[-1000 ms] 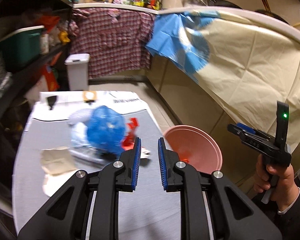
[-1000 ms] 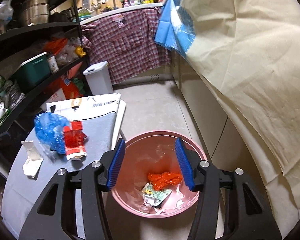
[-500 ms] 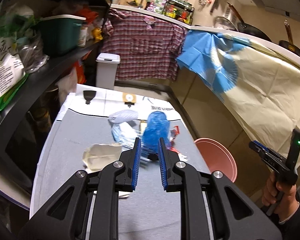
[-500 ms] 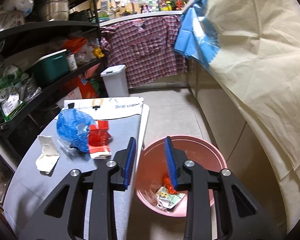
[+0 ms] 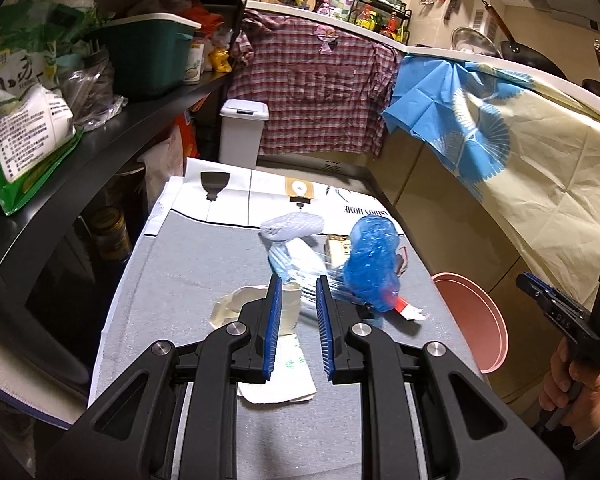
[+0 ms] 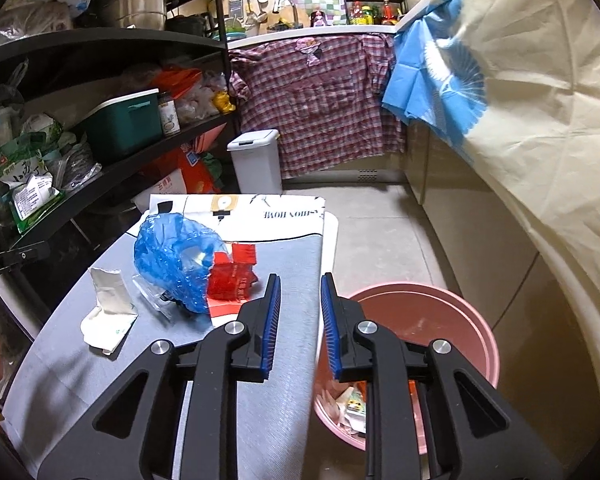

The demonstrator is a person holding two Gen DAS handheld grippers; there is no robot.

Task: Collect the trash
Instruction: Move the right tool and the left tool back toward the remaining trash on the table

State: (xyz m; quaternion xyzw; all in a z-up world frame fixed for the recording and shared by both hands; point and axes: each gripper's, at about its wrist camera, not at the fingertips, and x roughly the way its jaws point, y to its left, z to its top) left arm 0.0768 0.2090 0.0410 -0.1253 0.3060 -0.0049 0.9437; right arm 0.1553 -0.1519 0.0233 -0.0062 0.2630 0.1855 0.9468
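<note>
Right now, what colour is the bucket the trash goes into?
Pink. The bucket shows best in the right wrist view, with wrappers already at its bottom.

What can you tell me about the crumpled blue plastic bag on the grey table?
The crumpled blue plastic bag is translucent, wrinkled film, puffed into a rounded lump. It lies on the grey table near the edge beside the pink bucket. A red wrapper sits against its side, partly under the film, and clear plastic packaging touches it on the other side. No gripper touches it.
</note>
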